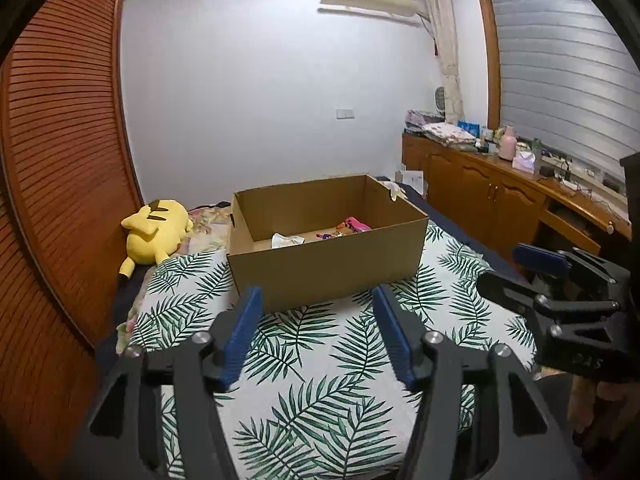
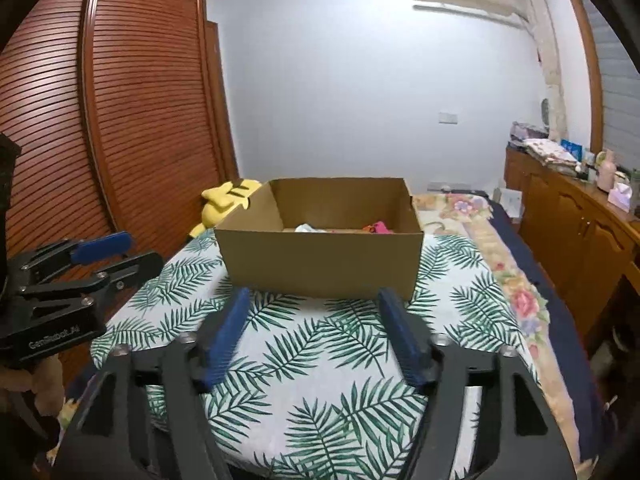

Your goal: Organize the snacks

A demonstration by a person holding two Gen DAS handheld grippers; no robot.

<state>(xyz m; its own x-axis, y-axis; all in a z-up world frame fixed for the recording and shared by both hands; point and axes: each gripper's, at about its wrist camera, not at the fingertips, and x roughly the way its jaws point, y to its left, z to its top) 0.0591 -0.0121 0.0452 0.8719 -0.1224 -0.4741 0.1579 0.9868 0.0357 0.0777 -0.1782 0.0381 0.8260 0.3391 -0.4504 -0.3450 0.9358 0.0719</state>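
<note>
An open cardboard box [image 1: 320,272] stands on a leaf-print cloth [image 1: 312,368] on the bed; it also shows in the right wrist view [image 2: 320,260]. Inside lie several snack packets: a pink one [image 1: 357,224], a white one [image 1: 285,240] and small colourful ones between them. The pink packet [image 2: 378,227] and the white one [image 2: 308,228] peek over the rim in the right wrist view. My left gripper [image 1: 318,300] is open and empty, just short of the box. My right gripper [image 2: 314,300] is open and empty, also in front of the box.
A yellow plush toy [image 1: 154,230] lies left of the box beside the slatted wooden wardrobe [image 1: 60,160]. A wooden sideboard [image 1: 500,188] with clutter runs along the right. The right gripper appears at the right edge of the left wrist view [image 1: 560,280], the left gripper at the left of the right wrist view [image 2: 80,268].
</note>
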